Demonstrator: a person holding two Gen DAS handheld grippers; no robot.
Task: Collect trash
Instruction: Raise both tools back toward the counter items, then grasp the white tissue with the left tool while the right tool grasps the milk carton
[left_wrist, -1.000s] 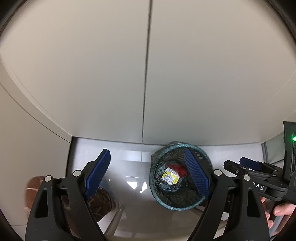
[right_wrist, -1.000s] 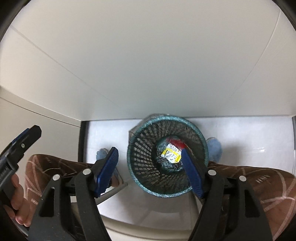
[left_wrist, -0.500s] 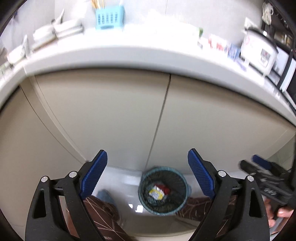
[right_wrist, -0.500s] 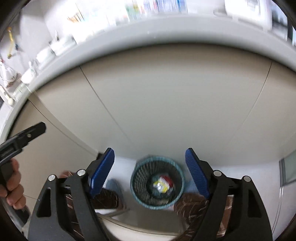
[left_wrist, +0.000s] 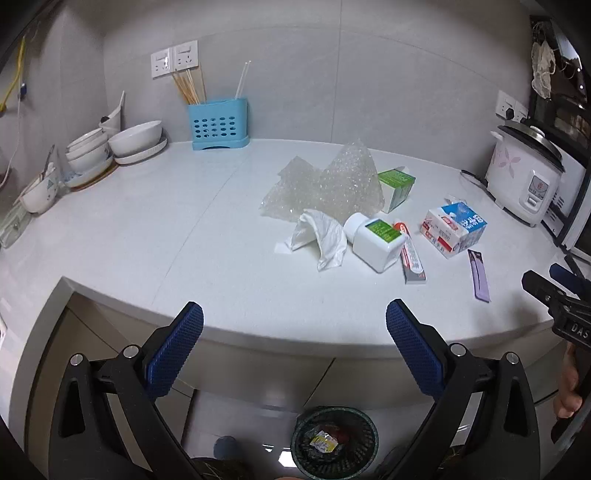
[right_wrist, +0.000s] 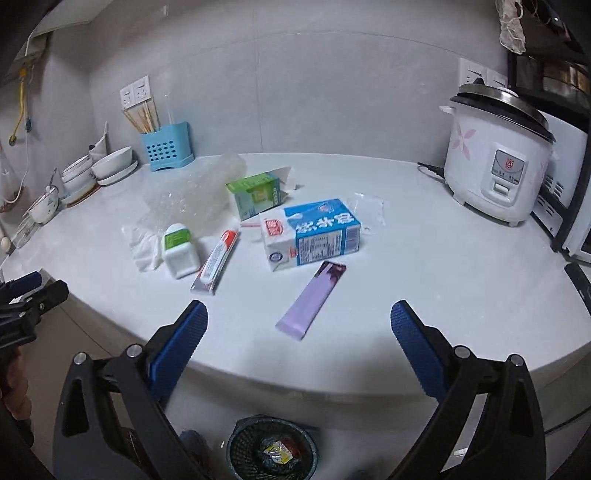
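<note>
Left wrist view. The left gripper (left_wrist: 294, 317), its jaws having just been opening, stands wide with nothing between the blue pads (left_wrist: 177, 347), above the front edge of the white table (left_wrist: 147, 229). Toward the table's right half lie bubble wrap (left_wrist: 332, 184), a crumpled tissue (left_wrist: 321, 236), a white bottle (left_wrist: 375, 240) on its side touching a toothpaste tube (left_wrist: 412, 254), a green carton (left_wrist: 397, 186), a milk carton (left_wrist: 452, 227) and a purple sachet (left_wrist: 479, 275). Bowls (left_wrist: 136, 140) and a blue utensil holder (left_wrist: 219, 123) occupy the back left; a rice cooker (left_wrist: 524, 181) the right edge. Below, a mesh bin (left_wrist: 334, 443) holds wrappers. The right gripper (left_wrist: 554, 291) enters at right.
</note>
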